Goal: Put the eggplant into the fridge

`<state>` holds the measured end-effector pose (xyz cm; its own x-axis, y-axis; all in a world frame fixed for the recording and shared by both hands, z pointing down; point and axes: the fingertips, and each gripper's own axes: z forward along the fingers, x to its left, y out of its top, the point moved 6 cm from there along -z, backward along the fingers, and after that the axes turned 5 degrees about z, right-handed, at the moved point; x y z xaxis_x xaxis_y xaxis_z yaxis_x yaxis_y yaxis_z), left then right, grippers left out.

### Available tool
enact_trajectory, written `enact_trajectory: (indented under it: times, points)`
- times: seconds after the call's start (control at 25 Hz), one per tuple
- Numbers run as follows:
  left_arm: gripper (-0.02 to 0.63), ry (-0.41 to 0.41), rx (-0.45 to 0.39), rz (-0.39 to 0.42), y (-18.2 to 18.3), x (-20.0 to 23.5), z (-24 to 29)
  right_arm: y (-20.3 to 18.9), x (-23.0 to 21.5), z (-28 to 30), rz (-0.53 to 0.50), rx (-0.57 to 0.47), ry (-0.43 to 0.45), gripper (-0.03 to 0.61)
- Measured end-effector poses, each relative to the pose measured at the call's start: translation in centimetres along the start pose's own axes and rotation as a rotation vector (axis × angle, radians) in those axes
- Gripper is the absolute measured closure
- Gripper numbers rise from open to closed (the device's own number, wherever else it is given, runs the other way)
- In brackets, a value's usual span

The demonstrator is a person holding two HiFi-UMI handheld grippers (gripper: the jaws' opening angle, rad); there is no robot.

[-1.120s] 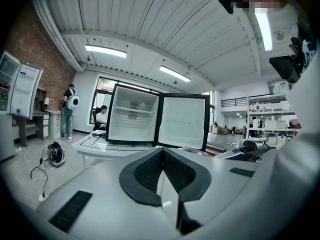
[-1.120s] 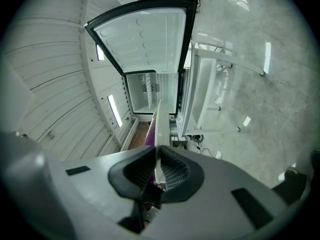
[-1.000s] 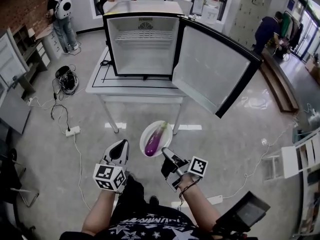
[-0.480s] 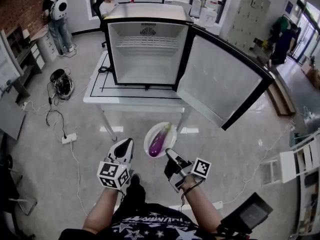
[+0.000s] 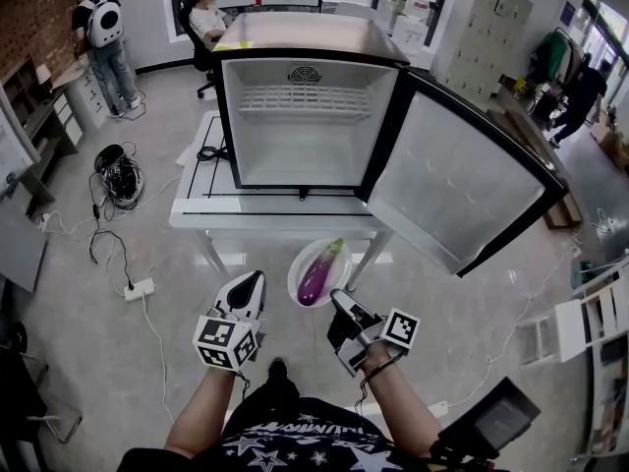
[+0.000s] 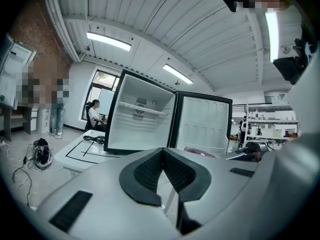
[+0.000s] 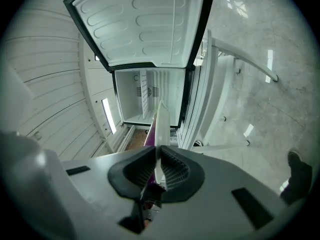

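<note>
A purple eggplant (image 5: 321, 271) lies on a white plate (image 5: 298, 268) held in the air below the table's front edge. My right gripper (image 5: 337, 300) is shut on the plate's near rim; in the right gripper view the plate (image 7: 160, 129) runs edge-on between the pads. My left gripper (image 5: 252, 284) hovers left of the plate, shut and holding nothing. The small fridge (image 5: 307, 118) stands on the white table (image 5: 197, 205) with its door (image 5: 462, 190) swung open to the right; its inside shows one wire shelf (image 5: 303, 101) and nothing else. In the left gripper view the fridge (image 6: 140, 116) is straight ahead.
Cables and a power strip (image 5: 138, 288) lie on the floor at left. A person with a backpack (image 5: 98, 28) stands at far left, another sits behind the fridge (image 5: 204, 18), a third stands far right (image 5: 580, 91). A white rack (image 5: 580, 323) is at right.
The view has closed in on the fridge, which now looks larger and nearer. Both grippers and the plate with the eggplant keep their places relative to each other.
</note>
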<state>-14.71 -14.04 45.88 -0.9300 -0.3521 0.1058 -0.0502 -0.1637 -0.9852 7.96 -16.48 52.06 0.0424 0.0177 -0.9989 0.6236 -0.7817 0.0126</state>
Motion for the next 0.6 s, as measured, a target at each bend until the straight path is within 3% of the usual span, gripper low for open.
enact_trajectory:
  times: [0.6]
  points:
    - [0.604, -0.063, 0.008, 0.004, 1.0, 8.5, 3.7, 0.0, -0.2, 8.8, -0.007, -0.066, -0.010, 0.555]
